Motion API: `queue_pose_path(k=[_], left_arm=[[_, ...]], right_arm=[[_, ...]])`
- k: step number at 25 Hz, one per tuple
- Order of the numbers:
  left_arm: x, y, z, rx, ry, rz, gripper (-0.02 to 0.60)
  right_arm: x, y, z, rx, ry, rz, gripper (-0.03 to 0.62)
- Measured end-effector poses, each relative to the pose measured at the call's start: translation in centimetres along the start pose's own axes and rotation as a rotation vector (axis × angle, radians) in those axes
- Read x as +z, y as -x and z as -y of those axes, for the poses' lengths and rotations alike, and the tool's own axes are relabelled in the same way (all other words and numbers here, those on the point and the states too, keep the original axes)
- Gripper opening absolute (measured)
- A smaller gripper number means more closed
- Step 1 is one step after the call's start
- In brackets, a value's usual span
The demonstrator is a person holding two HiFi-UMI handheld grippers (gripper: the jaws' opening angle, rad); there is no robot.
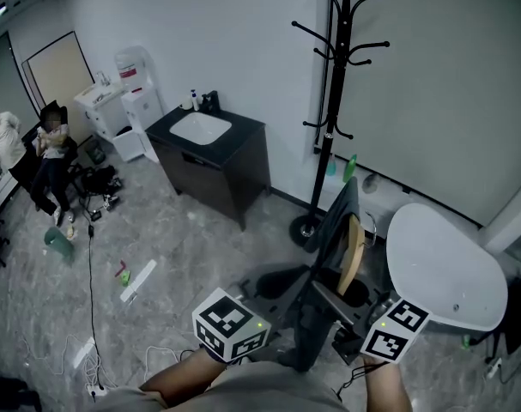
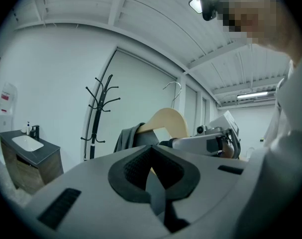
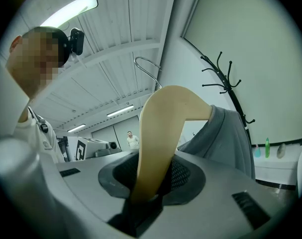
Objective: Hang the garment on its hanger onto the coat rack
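Between jaws of my right gripper [image 3: 148, 180]: wooden hanger [image 3: 160, 118] arm, clamped firm. My left gripper [image 2: 153, 176] pinches fold of grey garment [image 2: 127, 139]. Garment drapes over hanger, low before me. Coat rack [image 1: 333, 101] stands ahead, well apart, near sink cabinet [image 1: 243, 170].

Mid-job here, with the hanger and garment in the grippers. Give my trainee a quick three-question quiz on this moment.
1. True or false: the hanger already hangs on the coat rack.
2. What does the right gripper clamp? A: the wooden hanger. B: the coat rack's pole. C: nothing.
3. Fill in: the left gripper is shut on the grey ____.
Key: 1 false, it is held away from the coat rack; 2 A; 3 garment.
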State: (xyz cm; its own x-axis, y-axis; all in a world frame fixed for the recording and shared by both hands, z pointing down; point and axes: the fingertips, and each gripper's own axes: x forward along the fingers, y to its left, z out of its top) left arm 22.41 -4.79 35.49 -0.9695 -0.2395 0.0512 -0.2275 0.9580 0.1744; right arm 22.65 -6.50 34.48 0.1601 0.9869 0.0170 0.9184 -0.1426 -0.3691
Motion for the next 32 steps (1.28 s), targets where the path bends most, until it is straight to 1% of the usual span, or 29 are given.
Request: queue_pose_path(k=[9,13,17,22,28,32], left_arm=[[-0.4,-1.2,0.3,0.004,0.001,-0.009,-0.006],[-1.1,-1.7,0.3,0.001,0.01,-0.024,-0.006],[-1.7,-3.1,0.5,0.003,0.01,-0.034,-0.006],[-2.0,-5.7,0.6,0.004,0.007,-0.043,-0.006],[-1.2,-9.1,-1.2,-0.013,0.001,-0.042,-0.006],[-1.0,-11.7,-3.8,-0.036,0.004,-0.035,-0.006]], right_arm=[[-0.2,0.8,1.2,-0.004,-0.003,-0.007,0.118],[0.2,1.4,2.1,0.006,-0.031,0.013,0.12],[0.6,2.6,3.8,0.013,-0.065,0.031,0.12],[1.1,3.7,6.3,0.02,-0.088,0.022,0.12],[3.1,3.7,10.0,0.005,-0.09,0.02,0.12],[4.2,2.6,12.9,-0.014,-0.064,0.004,0.12]])
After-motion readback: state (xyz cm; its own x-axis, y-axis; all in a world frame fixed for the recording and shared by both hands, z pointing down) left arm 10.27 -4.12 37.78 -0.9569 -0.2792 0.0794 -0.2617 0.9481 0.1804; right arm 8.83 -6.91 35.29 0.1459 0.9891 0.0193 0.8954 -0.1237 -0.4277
